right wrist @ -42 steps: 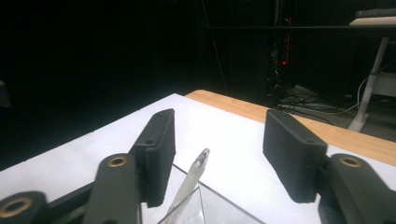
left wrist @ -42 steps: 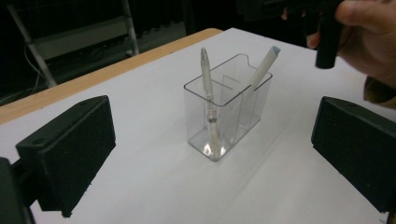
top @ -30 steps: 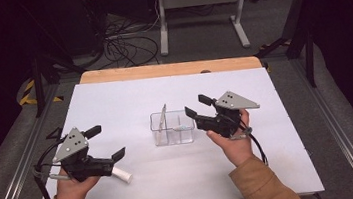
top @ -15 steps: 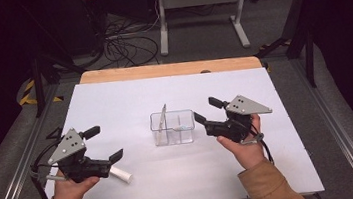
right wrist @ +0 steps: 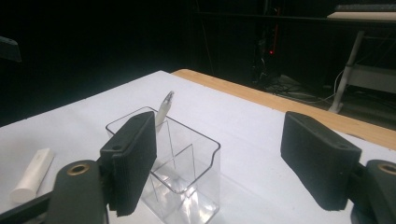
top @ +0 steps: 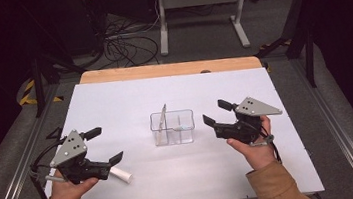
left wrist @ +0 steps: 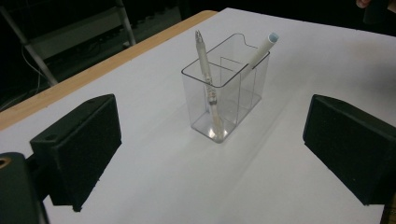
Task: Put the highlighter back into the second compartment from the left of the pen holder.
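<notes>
The clear plastic divided box blurs its pens; the left gripper and right gripper flank it, jaws spread, the right's just widening, both empty.

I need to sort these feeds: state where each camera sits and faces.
High view: above the person's side, facing forward and down on the table; both hands and grippers show.
Left gripper view: rides the left gripper, facing the clear holder; own jaws open.
Right gripper view: rides the right gripper; own jaws open.
All share the holder.

Clear plastic holder w/ white pen, white cap, black claws.
</notes>
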`<state>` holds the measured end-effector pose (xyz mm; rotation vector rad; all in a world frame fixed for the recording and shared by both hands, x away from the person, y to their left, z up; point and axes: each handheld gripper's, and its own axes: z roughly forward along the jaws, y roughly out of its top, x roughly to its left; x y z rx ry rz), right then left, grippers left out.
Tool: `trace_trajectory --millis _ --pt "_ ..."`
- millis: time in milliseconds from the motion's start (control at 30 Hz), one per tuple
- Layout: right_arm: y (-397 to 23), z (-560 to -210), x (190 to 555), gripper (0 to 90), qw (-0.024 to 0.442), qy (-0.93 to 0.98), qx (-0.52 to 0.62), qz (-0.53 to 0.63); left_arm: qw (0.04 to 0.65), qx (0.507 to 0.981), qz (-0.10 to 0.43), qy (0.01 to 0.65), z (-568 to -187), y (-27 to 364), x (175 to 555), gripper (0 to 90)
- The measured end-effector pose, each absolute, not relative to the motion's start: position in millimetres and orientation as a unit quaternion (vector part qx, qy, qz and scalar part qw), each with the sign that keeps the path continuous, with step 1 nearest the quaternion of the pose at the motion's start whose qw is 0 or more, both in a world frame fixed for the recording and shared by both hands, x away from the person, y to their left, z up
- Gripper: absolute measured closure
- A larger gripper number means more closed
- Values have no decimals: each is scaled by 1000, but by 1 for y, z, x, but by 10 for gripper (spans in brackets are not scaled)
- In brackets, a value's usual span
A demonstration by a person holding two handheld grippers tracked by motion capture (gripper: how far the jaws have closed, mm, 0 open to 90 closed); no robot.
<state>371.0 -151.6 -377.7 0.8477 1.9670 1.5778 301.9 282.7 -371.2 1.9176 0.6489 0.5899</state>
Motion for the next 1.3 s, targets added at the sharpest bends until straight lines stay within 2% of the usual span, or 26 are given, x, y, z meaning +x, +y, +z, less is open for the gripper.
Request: trace_trajectory --millis 200,467,700,1033,1300 --pt "-159 -378 369 261 241 715 311 578 494 790 244 270 -371 283 302 53" --pt "-162 -380 369 247 237 722 309 571 485 800 239 260 -370 285 301 110" --pt "-161 -380 364 242 230 732 302 566 482 805 232 257 -370 286 301 112" --pt "-140 -386 347 239 222 748 267 565 507 782 238 274 -366 295 301 104" --pt "-113 -390 335 239 197 761 236 571 530 762 233 289 -363 305 300 93"
